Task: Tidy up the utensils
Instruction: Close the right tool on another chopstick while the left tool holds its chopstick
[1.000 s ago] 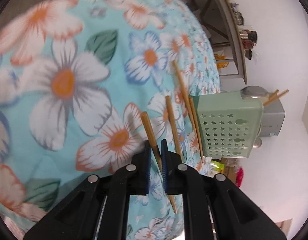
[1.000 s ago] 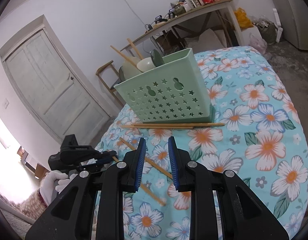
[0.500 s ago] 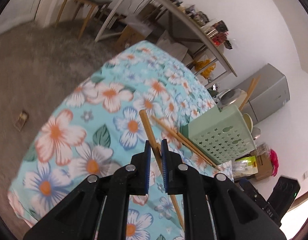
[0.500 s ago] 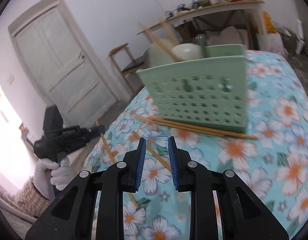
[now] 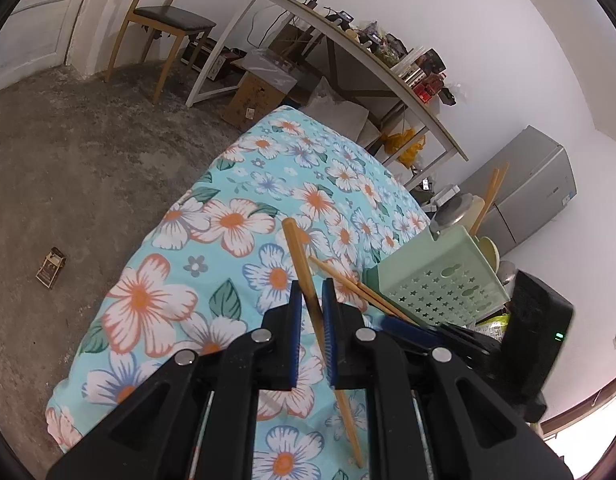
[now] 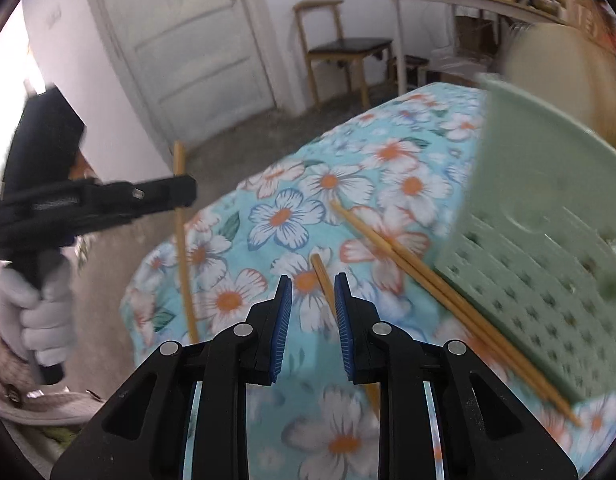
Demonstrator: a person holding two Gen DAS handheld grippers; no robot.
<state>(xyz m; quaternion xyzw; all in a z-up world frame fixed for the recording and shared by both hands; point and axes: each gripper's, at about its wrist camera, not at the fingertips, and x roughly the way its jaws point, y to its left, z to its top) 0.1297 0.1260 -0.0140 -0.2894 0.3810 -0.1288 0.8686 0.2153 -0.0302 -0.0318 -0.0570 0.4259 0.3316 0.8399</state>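
My left gripper (image 5: 311,300) is shut on a wooden chopstick (image 5: 298,248) and holds it in the air above the floral cloth (image 5: 228,220). In the right wrist view this left gripper (image 6: 184,192) sits at the left, with its chopstick (image 6: 184,272) hanging down steeply. My right gripper (image 6: 311,300) hovers low over the cloth with its jaws closing. A second loose chopstick (image 6: 321,272) lies between them, and the pads are clear of it. A green perforated caddy (image 6: 547,260) with utensils stands at the right, with two chopsticks (image 6: 407,268) lying against its base.
The cloth-covered table edge (image 5: 120,280) drops to a grey floor with a small box (image 5: 50,268) on it. A wooden chair (image 6: 339,40), a white door (image 6: 188,40), a cluttered side table (image 5: 367,52) and a fridge (image 5: 527,192) stand around. A gloved hand (image 6: 40,312) holds the left gripper.
The left gripper rose and rolled, lifting its chopstick off the cloth. The right gripper swung across in front of the caddy and now straddles the loose chopstick, jaws slightly narrower.
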